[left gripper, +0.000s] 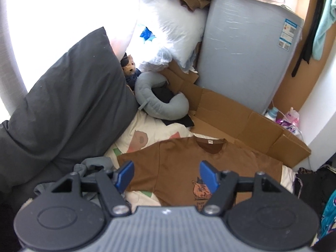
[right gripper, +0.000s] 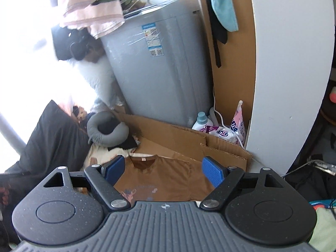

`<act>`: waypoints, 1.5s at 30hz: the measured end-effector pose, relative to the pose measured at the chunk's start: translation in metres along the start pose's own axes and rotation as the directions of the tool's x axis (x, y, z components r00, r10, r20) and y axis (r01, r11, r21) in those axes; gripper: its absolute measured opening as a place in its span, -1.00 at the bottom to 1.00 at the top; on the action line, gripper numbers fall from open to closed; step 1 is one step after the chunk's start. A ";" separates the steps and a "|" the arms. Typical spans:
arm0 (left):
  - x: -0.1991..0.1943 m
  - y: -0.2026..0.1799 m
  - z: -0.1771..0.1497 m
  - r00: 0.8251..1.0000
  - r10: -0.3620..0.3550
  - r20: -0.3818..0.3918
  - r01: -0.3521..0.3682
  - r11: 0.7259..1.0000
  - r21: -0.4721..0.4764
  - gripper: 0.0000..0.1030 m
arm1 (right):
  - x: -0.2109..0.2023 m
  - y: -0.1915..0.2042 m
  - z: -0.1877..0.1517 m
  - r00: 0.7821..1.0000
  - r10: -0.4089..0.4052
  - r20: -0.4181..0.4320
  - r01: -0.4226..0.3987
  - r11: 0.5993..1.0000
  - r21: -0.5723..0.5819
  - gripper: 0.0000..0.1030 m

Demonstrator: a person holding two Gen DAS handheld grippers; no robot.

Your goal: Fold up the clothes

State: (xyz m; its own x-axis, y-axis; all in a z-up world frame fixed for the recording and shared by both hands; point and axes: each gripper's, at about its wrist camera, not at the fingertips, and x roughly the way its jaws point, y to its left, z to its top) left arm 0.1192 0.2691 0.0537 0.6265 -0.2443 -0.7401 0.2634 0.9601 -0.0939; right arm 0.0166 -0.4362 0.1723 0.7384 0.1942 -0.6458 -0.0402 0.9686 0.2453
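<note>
While both sets of blue fingers stand spread with nothing between them, the left gripper (left gripper: 167, 175) and right gripper (right gripper: 164, 172) hang above a brown T-shirt (left gripper: 189, 163) lying flat on the bed. Flattened cardboard (left gripper: 231, 113) lies beyond at one o'clock, a grey neck pillow (left gripper: 155, 100) at eleven, a grey washing machine (left gripper: 241, 42) farthest.

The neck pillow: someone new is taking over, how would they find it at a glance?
Start at the tall grey washing machine at the back. Flattened cardboard lies at its foot; at the cardboard's left end, beside the big dark grey pillow, sits the neck pillow. It is the only U-shaped thing there, pale grey-blue, curled round something black, with a small plush toy behind it.
</note>
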 end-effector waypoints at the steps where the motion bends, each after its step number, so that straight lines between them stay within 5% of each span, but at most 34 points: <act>1: -0.003 0.001 -0.004 1.000 -0.001 0.004 0.001 1.000 -0.010 0.40 | 0.000 -0.003 -0.004 1.000 0.004 -0.007 -0.004 1.000 -0.005 0.67; 10: 0.000 -0.007 -0.048 1.000 0.011 -0.021 -0.012 0.999 -0.029 0.40 | 0.019 -0.042 -0.064 0.998 0.023 -0.054 -0.023 1.000 -0.014 0.66; 27: 0.073 -0.024 -0.146 0.993 -0.004 -0.120 0.006 1.000 0.016 0.37 | 0.128 -0.098 -0.191 0.989 0.015 -0.148 -0.009 0.999 0.038 0.63; 45: 0.183 -0.032 -0.246 0.955 -0.033 -0.294 0.048 0.998 0.042 0.01 | 0.238 -0.094 -0.303 0.959 -0.009 -0.283 -0.003 0.999 -0.041 0.14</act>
State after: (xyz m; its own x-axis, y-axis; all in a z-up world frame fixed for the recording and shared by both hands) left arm 0.0450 0.2276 -0.2429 0.3736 -0.2253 -0.8998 0.3238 0.9407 -0.1011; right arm -0.0083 -0.4341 -0.2234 0.5183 0.2219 -0.8259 -0.0700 0.9735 0.2176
